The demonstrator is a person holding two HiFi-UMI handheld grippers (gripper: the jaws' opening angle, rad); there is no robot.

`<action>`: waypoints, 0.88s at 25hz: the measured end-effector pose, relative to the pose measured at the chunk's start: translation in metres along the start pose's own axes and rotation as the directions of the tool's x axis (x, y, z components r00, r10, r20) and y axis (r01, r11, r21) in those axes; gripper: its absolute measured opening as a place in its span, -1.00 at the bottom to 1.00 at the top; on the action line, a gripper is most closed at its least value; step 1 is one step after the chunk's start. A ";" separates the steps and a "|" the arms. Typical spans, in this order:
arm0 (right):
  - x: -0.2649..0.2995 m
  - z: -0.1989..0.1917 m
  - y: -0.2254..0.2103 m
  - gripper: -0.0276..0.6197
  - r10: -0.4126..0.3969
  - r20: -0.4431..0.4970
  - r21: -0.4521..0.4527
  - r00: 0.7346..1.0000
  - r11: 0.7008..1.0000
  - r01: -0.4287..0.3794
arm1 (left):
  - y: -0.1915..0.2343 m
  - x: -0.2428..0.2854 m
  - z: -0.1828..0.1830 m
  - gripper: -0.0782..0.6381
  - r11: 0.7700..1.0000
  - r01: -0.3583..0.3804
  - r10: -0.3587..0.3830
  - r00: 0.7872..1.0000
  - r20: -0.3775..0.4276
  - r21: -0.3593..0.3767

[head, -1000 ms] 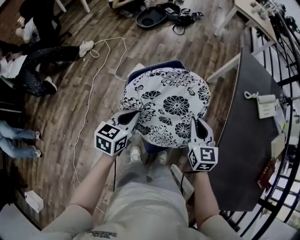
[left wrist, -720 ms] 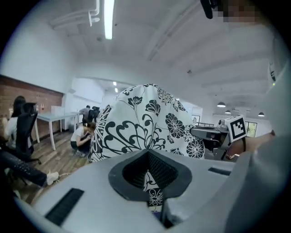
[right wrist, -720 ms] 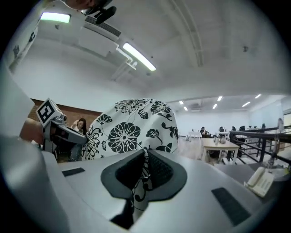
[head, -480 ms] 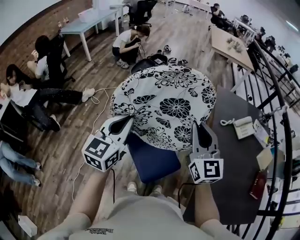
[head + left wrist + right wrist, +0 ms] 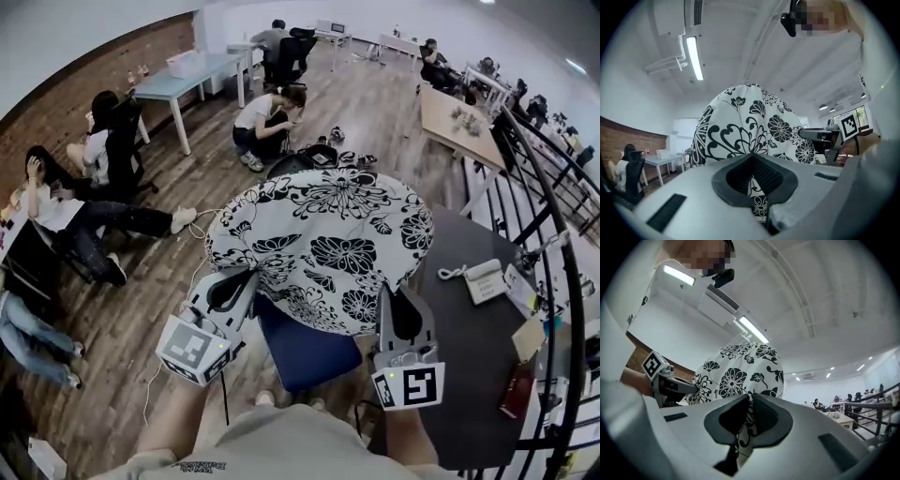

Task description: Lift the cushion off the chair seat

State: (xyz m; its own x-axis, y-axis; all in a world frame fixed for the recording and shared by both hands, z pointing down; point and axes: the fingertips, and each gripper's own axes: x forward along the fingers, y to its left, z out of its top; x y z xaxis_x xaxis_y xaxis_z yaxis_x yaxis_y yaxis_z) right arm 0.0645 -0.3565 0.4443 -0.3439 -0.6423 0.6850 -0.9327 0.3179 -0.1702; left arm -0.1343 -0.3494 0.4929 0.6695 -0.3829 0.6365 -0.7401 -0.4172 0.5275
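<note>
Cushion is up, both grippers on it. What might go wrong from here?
The left gripper and right gripper each pinch only a thin fold of fabric at the near edge of the cushion, so it may slip out and drop onto the chair seat. The cushion's right side hangs by the dark table with the phone; swinging that way might knock it.
</note>
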 end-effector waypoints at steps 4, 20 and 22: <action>0.003 -0.004 -0.001 -0.85 0.016 -0.012 -0.012 1.000 1.000 -0.016 | -0.005 0.002 -0.007 -0.77 1.000 0.000 0.000 1.000 -0.018 -0.025; 0.008 -0.001 -0.002 -0.85 0.028 -0.020 0.018 0.999 0.999 -0.027 | -0.006 0.004 -0.008 -0.77 0.999 0.012 -0.014 0.998 -0.061 -0.031; 0.009 -0.002 -0.001 -0.85 0.027 -0.024 0.024 0.999 0.999 -0.026 | -0.005 0.004 -0.008 -0.77 0.999 0.013 -0.014 0.998 -0.064 -0.029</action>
State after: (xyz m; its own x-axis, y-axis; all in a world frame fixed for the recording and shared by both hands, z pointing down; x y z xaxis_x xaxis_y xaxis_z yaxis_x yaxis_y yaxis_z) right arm 0.0621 -0.3612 0.4518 -0.3662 -0.6164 0.6971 -0.9257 0.3176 -0.2054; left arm -0.1285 -0.3428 0.4976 0.6747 -0.3231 0.6636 -0.7331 -0.3979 0.5515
